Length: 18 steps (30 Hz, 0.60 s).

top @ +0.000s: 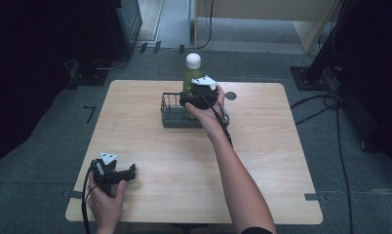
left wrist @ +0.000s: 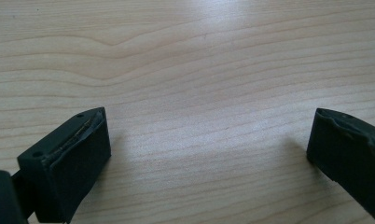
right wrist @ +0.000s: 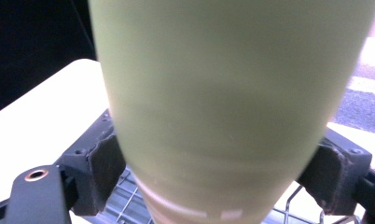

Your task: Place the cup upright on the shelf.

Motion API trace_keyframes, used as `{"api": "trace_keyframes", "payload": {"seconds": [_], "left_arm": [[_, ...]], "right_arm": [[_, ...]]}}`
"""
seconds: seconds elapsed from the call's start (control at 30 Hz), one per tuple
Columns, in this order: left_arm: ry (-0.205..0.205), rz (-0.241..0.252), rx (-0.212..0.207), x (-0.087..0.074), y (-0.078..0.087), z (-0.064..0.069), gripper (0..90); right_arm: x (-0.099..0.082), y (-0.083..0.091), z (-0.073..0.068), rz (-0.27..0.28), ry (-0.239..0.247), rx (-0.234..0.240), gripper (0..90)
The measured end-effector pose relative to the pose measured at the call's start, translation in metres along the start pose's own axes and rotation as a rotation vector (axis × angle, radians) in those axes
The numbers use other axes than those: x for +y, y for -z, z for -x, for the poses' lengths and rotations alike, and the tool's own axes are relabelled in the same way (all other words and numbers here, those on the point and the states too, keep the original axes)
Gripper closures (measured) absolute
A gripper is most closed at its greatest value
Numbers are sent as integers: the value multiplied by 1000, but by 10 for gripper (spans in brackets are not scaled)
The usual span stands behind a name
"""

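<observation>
At the near left corner of the wooden tabletop (top: 150, 161), the person's left hand (top: 106, 202) rests with the left gripper (top: 127, 174) lying low on the wood, its fingers pointing toward the middle of the table. In the left gripper view those two black fingers (left wrist: 69, 163) stand wide apart with only bare wood grain between them.

Further right and toward the far edge sits a dark wire basket (top: 173, 113). A green bottle (top: 190, 80) with a white cap (top: 193, 60) stands upright at the basket's right end, its lower part inside the wire frame.

The right hand (top: 208, 114) reaches across from the near right side and has the right gripper (top: 191, 100) at the bottle's body, above the basket rim. In the right gripper view the green bottle (right wrist: 223, 107) stands between the fingers (right wrist: 104, 170), one pad on each flank. The pads lie right against its sides, yet the pictures do not settle whether they press or merely touch, so the grip cannot be told.

A small dark round disc (top: 231, 95) lies on the tabletop just right of the right hand.
</observation>
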<state>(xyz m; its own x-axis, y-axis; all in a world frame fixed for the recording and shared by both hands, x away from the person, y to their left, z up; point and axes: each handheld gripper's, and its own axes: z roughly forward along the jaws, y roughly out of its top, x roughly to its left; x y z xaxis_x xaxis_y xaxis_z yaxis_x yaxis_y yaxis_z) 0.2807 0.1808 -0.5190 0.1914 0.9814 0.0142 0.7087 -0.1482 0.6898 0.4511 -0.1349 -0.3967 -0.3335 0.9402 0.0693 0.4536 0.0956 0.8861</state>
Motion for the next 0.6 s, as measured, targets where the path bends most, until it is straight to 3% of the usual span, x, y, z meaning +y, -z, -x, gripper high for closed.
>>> {"api": "trace_keyframes", "payload": {"seconds": [0.37, 0.43, 0.6], "left_arm": [[0, 0, 0, 0, 0, 0, 0], [0, 0, 0, 0, 0, 0, 0], [-6, -1, -5, 0, 0, 1, 0]], "right_arm": [[-12, 18, 3, -11, -2, 28, 127], [-18, 23, 7, -18, 9, 25, 125], [-29, 37, 15, -10, -14, 31, 127]]}}
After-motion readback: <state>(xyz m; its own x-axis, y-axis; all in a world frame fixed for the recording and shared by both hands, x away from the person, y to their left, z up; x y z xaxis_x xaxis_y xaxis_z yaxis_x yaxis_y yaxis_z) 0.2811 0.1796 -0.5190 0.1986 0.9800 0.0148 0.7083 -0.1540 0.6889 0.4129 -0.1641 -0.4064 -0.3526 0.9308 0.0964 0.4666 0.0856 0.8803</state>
